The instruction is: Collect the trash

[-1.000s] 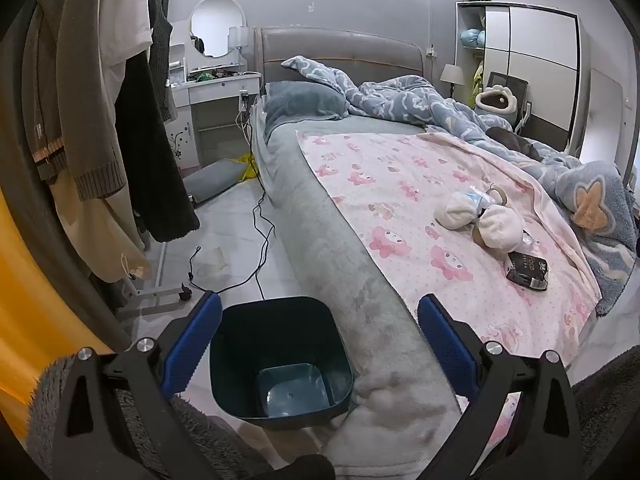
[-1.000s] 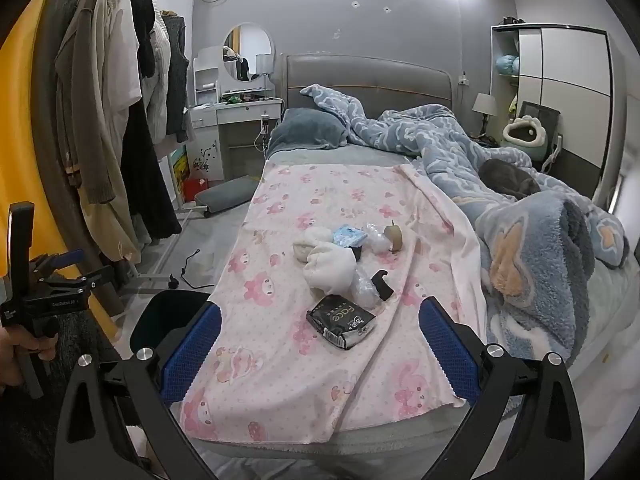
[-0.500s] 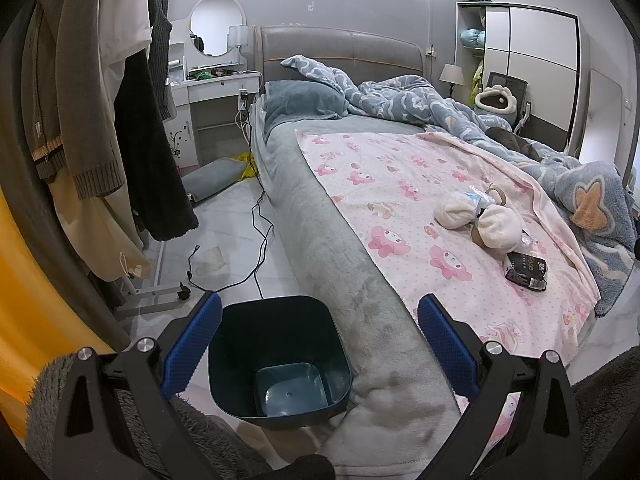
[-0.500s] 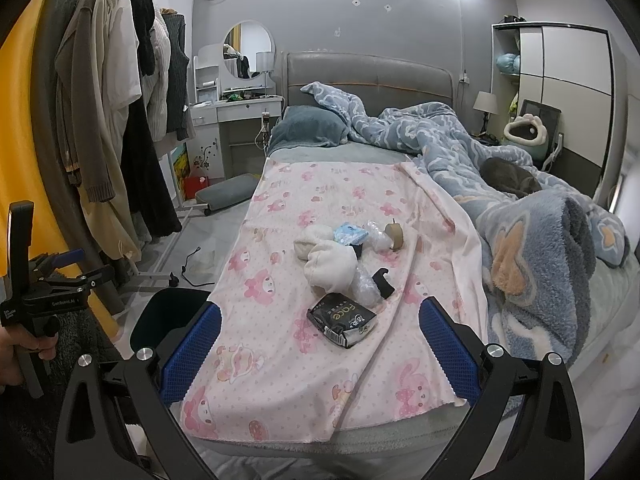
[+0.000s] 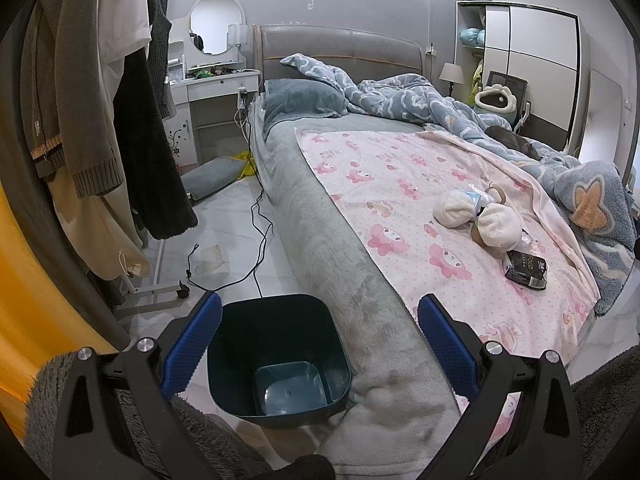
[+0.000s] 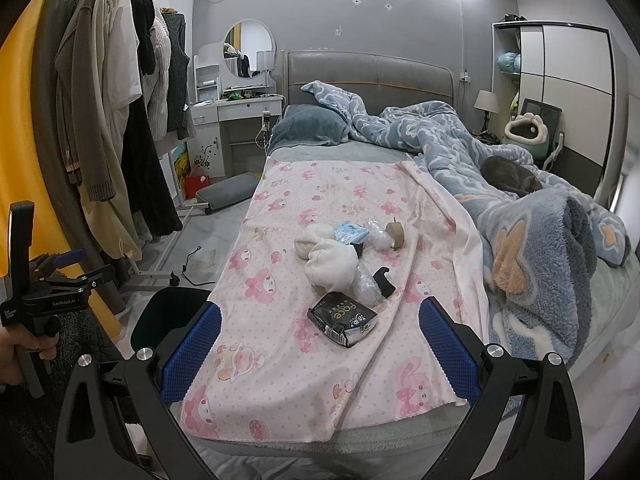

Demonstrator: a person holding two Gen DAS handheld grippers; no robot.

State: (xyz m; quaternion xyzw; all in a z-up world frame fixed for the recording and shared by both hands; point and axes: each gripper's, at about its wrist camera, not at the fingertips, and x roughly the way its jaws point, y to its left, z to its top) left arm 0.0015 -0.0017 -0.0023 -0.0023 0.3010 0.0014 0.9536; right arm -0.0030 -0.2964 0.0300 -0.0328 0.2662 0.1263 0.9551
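Observation:
A dark teal trash bin (image 5: 276,356) stands on the floor against the bed's near corner; it looks empty. My left gripper (image 5: 318,344) is open and empty just above it. On the pink patterned sheet (image 6: 320,208) lies trash: a black "Face" wrapper (image 6: 343,319), clear crumpled plastic (image 6: 365,282), a blue-white packet (image 6: 351,233), a tape roll (image 6: 395,233) and a black clip (image 6: 384,280), around two white socks (image 6: 330,266). My right gripper (image 6: 318,344) is open and empty, short of the wrapper. The wrapper (image 5: 526,269) also shows in the left wrist view.
A clothes rack with hanging coats (image 6: 120,120) stands on the left. Cables (image 5: 256,240) run across the floor beside the bed. A grey cat (image 6: 510,176) lies in the blue duvet (image 6: 440,140). A white dressing table (image 6: 236,112) stands by the headboard.
Both views have shifted only slightly; the right gripper has crept a little toward the trash on the bed. Both grippers stay open.

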